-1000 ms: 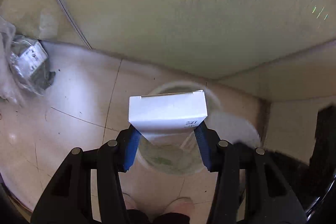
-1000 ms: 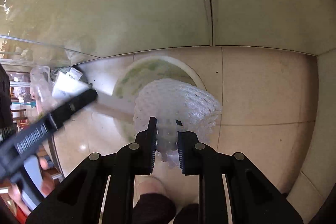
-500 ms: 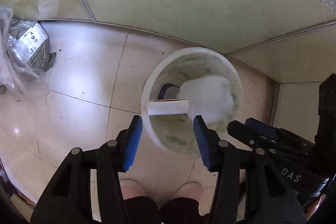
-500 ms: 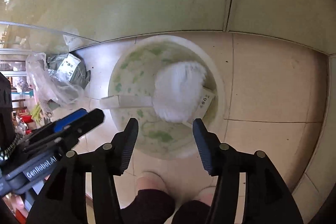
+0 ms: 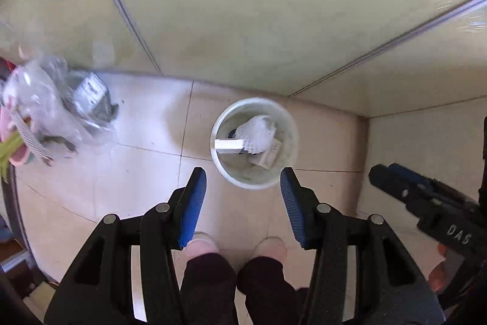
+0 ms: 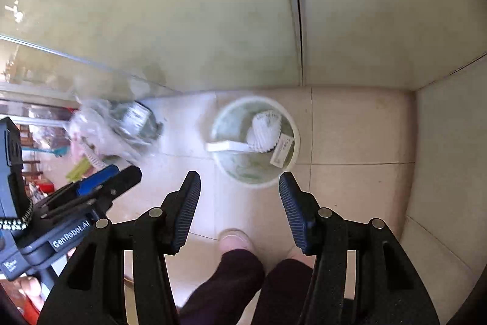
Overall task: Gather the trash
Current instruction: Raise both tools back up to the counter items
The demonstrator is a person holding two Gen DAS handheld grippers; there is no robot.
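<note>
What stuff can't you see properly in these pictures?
- Dark item in the bin, left wrist view: mostly covered by the foam net and white box.
- Plastic bags on the floor: motion-blurred, contents unclear.
- Box label, right wrist view: print too small.

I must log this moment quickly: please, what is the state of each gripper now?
Left gripper: open, holding nothing, above the bin.
Right gripper: open, holding nothing.

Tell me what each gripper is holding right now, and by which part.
Nothing is held. The left gripper and right gripper are both open and empty; the box and foam net lie in the bin.
</note>
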